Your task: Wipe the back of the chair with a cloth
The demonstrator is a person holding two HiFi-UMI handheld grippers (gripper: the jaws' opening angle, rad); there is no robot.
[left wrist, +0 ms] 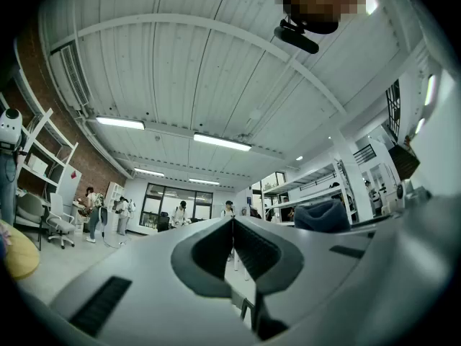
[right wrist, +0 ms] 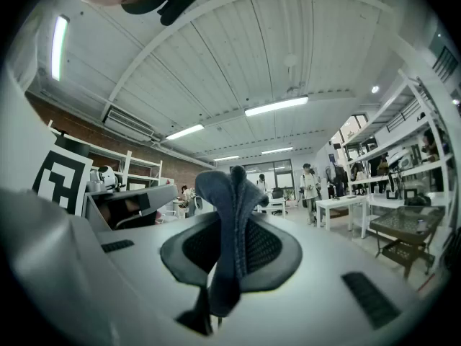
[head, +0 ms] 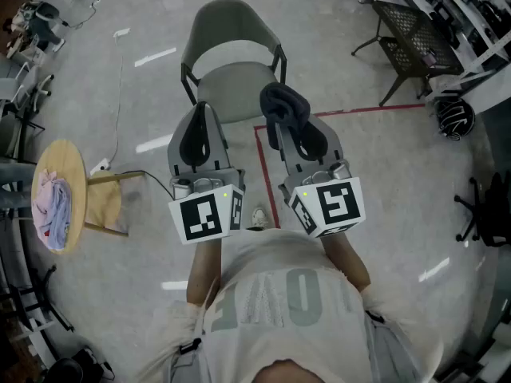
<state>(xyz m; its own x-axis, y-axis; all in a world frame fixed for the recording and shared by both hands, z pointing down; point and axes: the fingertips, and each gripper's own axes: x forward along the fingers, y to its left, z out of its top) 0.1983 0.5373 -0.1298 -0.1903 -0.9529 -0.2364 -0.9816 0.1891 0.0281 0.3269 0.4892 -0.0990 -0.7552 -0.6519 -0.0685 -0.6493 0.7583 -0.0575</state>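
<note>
The grey-green chair stands ahead of me in the head view, its curved back [head: 231, 24] at the far side and its seat [head: 238, 86] nearer. My right gripper [head: 281, 116] is shut on a dark blue cloth [head: 286, 106], which bunches up above the jaw tips over the seat's right edge. In the right gripper view the cloth [right wrist: 232, 215] is pinched between the jaws of the right gripper [right wrist: 234, 229], and that camera looks up toward the ceiling. My left gripper [head: 201, 116] is shut with nothing in it; its jaws meet in a thin line on the left gripper [left wrist: 233, 223].
A round wooden side table [head: 80, 174] at the left carries a pink and white cloth [head: 49, 206]. A red tape line [head: 343, 111] marks the floor. A black mesh table [head: 409, 29] and a helmet [head: 455, 118] are at the upper right.
</note>
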